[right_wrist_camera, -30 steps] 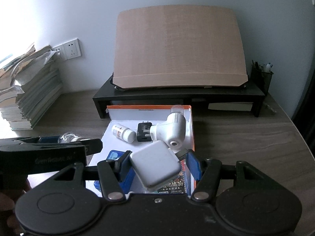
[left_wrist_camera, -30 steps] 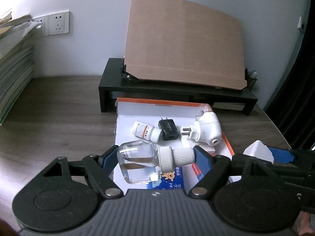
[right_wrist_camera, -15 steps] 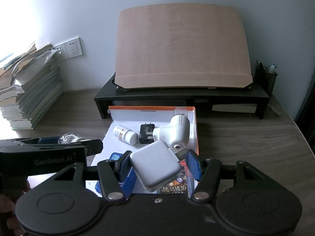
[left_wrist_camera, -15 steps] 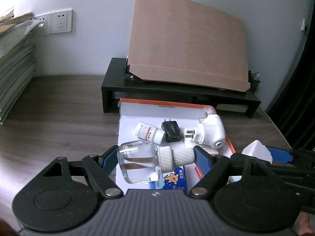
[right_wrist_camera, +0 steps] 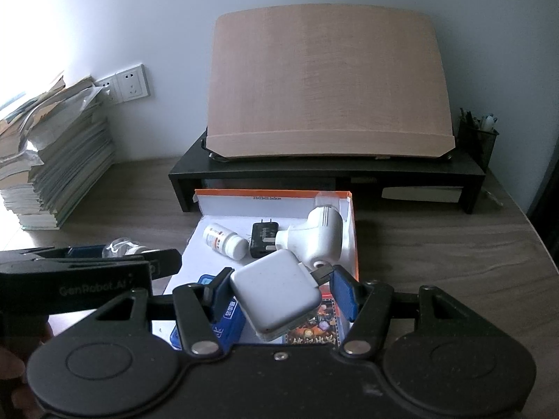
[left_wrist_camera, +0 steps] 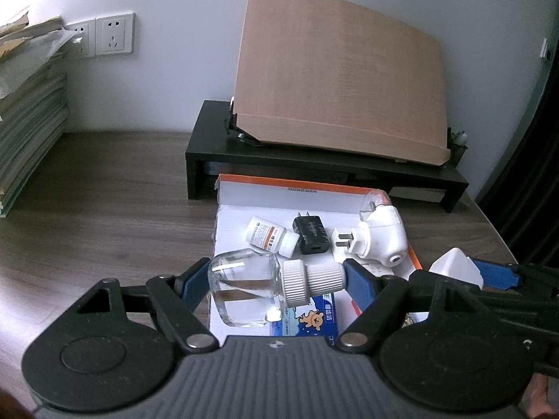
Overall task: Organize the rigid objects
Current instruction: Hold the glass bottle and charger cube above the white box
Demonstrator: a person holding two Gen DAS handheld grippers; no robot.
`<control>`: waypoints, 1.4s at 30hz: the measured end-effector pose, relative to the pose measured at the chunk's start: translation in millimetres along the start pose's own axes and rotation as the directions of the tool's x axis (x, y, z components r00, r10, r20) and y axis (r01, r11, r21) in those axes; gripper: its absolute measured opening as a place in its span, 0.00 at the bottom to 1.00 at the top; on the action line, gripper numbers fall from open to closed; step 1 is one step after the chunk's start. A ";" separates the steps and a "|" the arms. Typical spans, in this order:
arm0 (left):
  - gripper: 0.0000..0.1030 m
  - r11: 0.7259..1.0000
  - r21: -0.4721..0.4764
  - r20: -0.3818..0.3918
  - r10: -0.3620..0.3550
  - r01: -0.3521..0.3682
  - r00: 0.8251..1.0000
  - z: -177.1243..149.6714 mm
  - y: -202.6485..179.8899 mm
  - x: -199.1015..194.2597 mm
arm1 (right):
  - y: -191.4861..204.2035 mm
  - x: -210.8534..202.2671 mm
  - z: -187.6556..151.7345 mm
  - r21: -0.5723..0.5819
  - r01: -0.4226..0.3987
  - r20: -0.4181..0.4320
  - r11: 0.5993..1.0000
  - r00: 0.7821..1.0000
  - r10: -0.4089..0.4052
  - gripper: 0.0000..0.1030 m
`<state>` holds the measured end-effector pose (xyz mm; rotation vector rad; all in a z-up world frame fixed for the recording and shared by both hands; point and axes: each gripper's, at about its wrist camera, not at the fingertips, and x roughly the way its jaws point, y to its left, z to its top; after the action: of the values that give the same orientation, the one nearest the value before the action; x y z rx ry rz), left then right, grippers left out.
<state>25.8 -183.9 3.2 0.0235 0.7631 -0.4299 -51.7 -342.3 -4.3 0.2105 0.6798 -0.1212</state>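
From the left wrist, the left gripper (left_wrist_camera: 276,276) is clamped end to end on a clear glass bottle with a ribbed white cap (left_wrist_camera: 255,288), held sideways over the front edge of the shallow white cardboard box with an orange rim (left_wrist_camera: 297,190).

From the right wrist, the right gripper (right_wrist_camera: 279,291) grips a flat white square charger (right_wrist_camera: 277,293) above the box's near end, just in front of a white plug-in device (right_wrist_camera: 316,239), a black adapter (right_wrist_camera: 262,239) and a small white pill bottle (right_wrist_camera: 223,241).

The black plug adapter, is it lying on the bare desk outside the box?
No, the black plug adapter lies inside the box.
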 end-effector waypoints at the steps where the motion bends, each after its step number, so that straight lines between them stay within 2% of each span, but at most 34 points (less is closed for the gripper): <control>1: 0.79 1.000 -0.001 0.000 0.000 0.000 1.000 0.2 0.1 0.1 | -0.4 0.0 0.0 0.000 0.000 0.000 1.000 1.000 0.000 0.70; 39: 0.79 1.000 -0.010 -0.010 0.003 -0.003 1.000 -0.6 -0.5 5.0 | -2.2 9.0 -1.0 0.007 0.003 -0.021 1.000 1.000 -0.002 0.70; 41: 0.79 1.000 -0.010 -0.010 0.004 -0.005 1.000 -0.8 -0.6 5.0 | -2.5 8.8 -0.9 0.008 0.001 -0.021 1.000 1.000 0.000 0.69; 42: 0.79 1.000 -0.011 -0.011 0.005 -0.005 1.000 -0.7 -0.1 5.6 | -2.0 9.7 -0.9 0.008 -0.001 -0.022 1.000 1.000 0.001 0.59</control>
<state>28.8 -186.0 -1.1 0.0172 0.7758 -0.4209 -45.1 -344.5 -11.5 0.2196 0.7012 -0.1207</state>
